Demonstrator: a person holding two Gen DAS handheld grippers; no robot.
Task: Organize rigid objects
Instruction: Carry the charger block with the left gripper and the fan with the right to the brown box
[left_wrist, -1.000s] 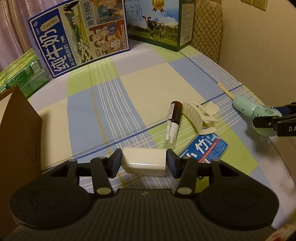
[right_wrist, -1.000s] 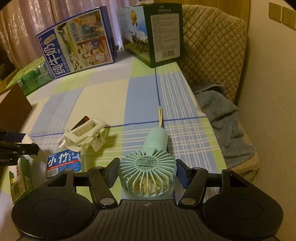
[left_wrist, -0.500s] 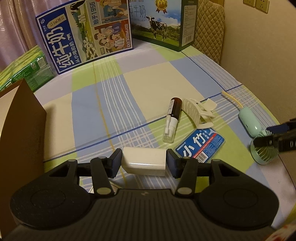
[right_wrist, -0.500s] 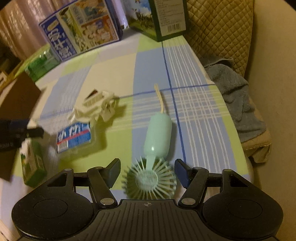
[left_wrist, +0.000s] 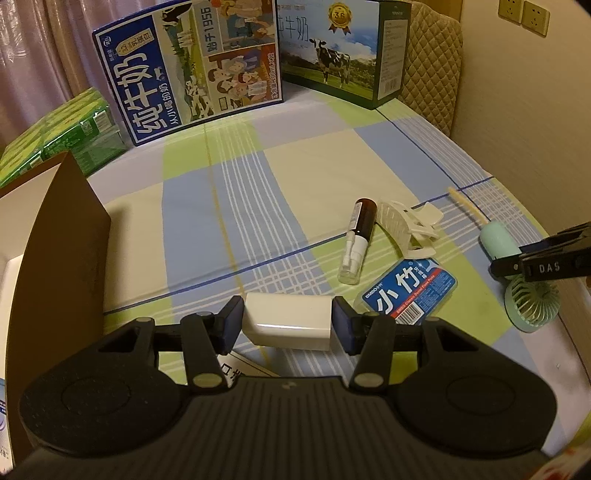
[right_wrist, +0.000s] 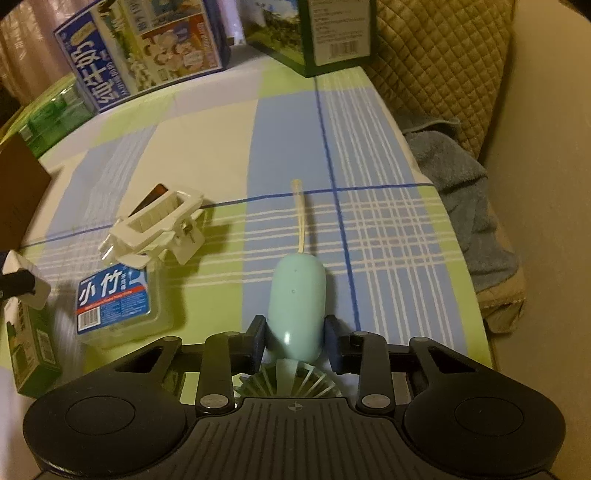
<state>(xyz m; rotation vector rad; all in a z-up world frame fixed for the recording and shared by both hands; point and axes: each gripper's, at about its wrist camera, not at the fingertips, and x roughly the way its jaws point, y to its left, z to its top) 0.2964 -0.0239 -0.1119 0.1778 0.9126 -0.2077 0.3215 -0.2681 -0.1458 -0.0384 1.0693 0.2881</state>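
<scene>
Fingers of the left gripper (left_wrist: 287, 325) pinch a white block (left_wrist: 288, 325) just above the checked cloth (left_wrist: 258, 177), beside a brown box (left_wrist: 62, 236); further right, the right gripper (right_wrist: 294, 342) straddles the mint fan (right_wrist: 297, 306), pads touching its handle, grip uncertain

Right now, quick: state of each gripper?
Left gripper: shut on the white rectangular plastic block.
Right gripper: pads flank the mint-green handheld fan at its handle; contact cannot be told.
</scene>
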